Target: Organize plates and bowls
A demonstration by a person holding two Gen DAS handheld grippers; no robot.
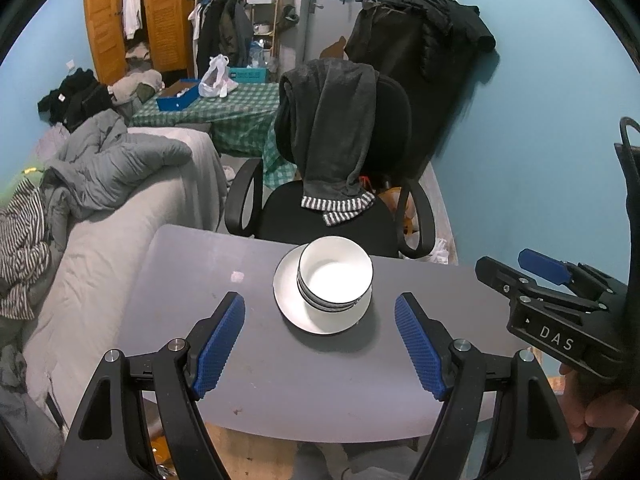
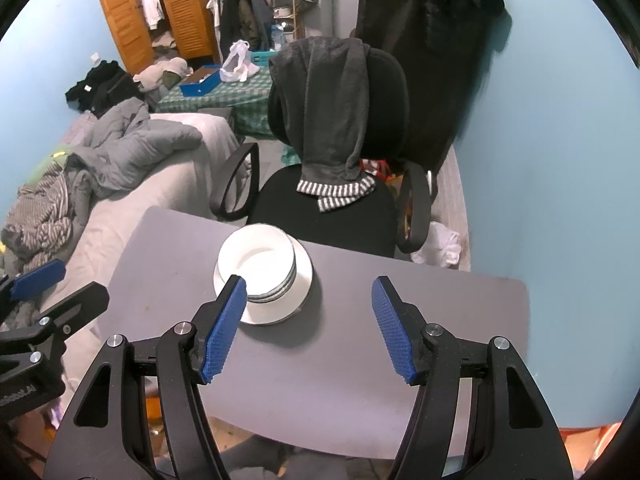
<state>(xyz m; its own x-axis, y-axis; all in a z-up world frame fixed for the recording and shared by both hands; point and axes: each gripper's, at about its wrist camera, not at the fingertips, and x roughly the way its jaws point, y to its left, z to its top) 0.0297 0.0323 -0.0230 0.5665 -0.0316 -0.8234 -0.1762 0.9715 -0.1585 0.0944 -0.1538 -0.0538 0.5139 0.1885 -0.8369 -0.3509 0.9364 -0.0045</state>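
Observation:
A stack of white bowls [image 1: 335, 276] with dark rims sits on a white plate [image 1: 294, 312] near the far edge of the grey table [image 1: 280, 380]. The bowls [image 2: 256, 260] and plate [image 2: 302, 276] also show in the right wrist view. My left gripper [image 1: 320, 312] is open and empty, raised above the table just short of the stack. My right gripper [image 2: 308, 296] is open and empty, to the right of the stack; it shows in the left wrist view [image 1: 520, 276] at the right edge.
A black office chair [image 1: 340, 208] draped with a dark garment stands behind the table. A bed [image 1: 100, 240] with grey bedding lies to the left. The blue wall [image 1: 540, 140] is at the right.

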